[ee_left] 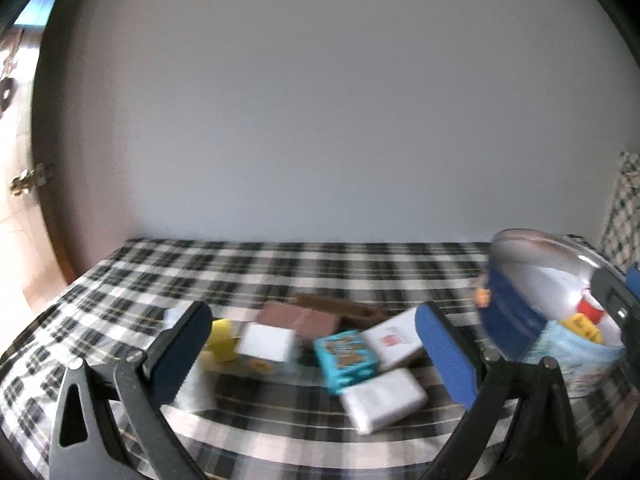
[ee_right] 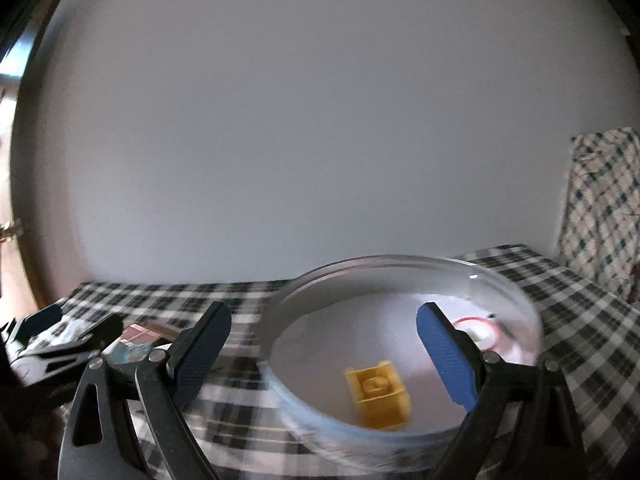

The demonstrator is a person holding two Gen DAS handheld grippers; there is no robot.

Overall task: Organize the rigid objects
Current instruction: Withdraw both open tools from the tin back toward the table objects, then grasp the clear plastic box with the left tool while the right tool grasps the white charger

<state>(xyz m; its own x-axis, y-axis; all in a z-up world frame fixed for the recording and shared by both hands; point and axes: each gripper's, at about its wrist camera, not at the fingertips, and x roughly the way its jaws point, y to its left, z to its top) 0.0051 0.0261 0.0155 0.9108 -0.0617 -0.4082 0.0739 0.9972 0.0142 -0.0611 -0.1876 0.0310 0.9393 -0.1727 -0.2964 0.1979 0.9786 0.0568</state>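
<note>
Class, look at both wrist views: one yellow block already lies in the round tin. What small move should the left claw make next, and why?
Probably lower the open left claw onto the teal box, which lies right between its fingers in the pile on the checked cloth. The round tin already holds a yellow block, while several boxes remain loose outside it. The right claw, open and empty, hangs over the tin.

A black-and-white checked tablecloth (ee_left: 280, 268) covered the table. Behind it stood a plain grey wall (ee_left: 320, 100). At three o'clock hung a checked, crumpled cloth (ee_right: 604, 200).
</note>
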